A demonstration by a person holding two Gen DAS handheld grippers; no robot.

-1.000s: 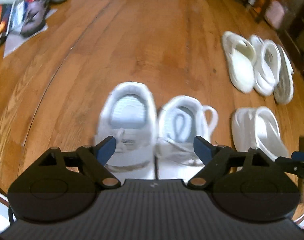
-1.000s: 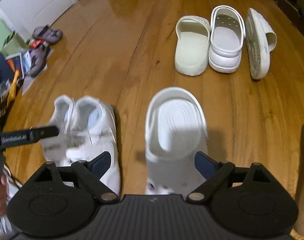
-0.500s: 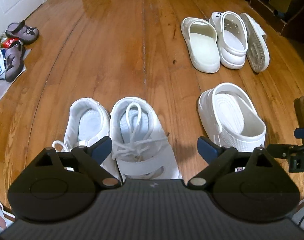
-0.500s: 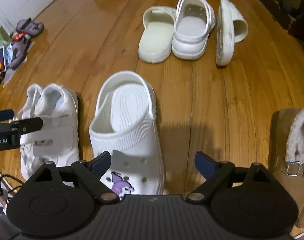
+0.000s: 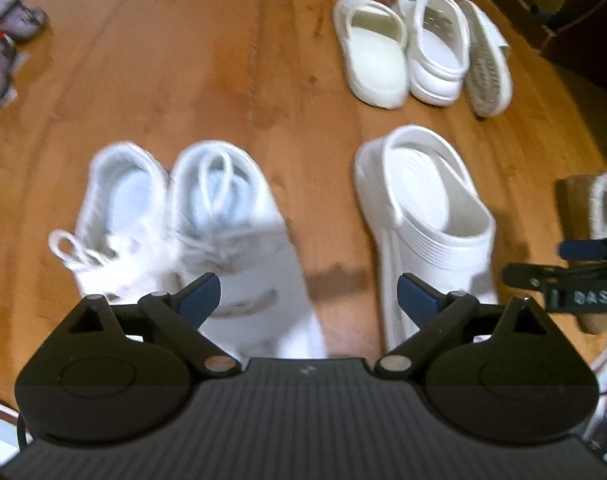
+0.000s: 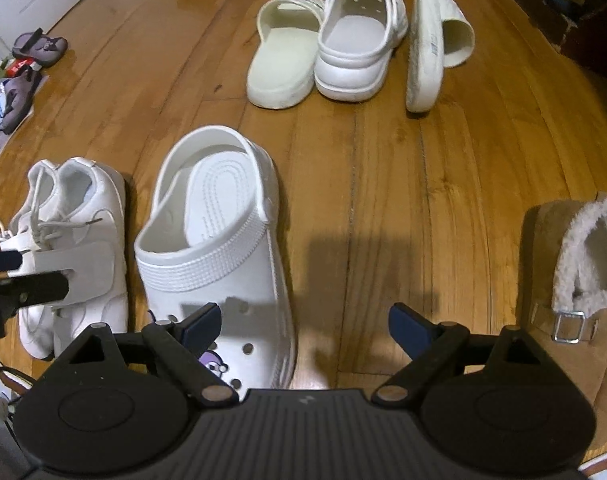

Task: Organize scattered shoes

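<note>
Wood floor [image 6: 363, 184], shoes scattered across it. Far group: a slide [image 6: 281, 64], a clog [image 6: 357, 48] and a second slide tipped on edge [image 6: 427, 48], touching or nearly so. Near row: sneaker pair [image 5: 175, 224] side by side, then the charm clog [image 6: 215, 248], then bare boards, then a fur-lined slipper [image 6: 575, 280] at the right edge.

Left gripper [image 5: 308, 294]: jaws have just been opening, now wide, nothing between them, hovering over the gap between sneakers and charm clog. Right gripper [image 6: 303, 322]: spread wide, empty, above the charm clog's toe.

Likely step: fetch the far clog as mate. Grip its heel rim squarely; the open boards between the rows allow a clear carry.
</note>
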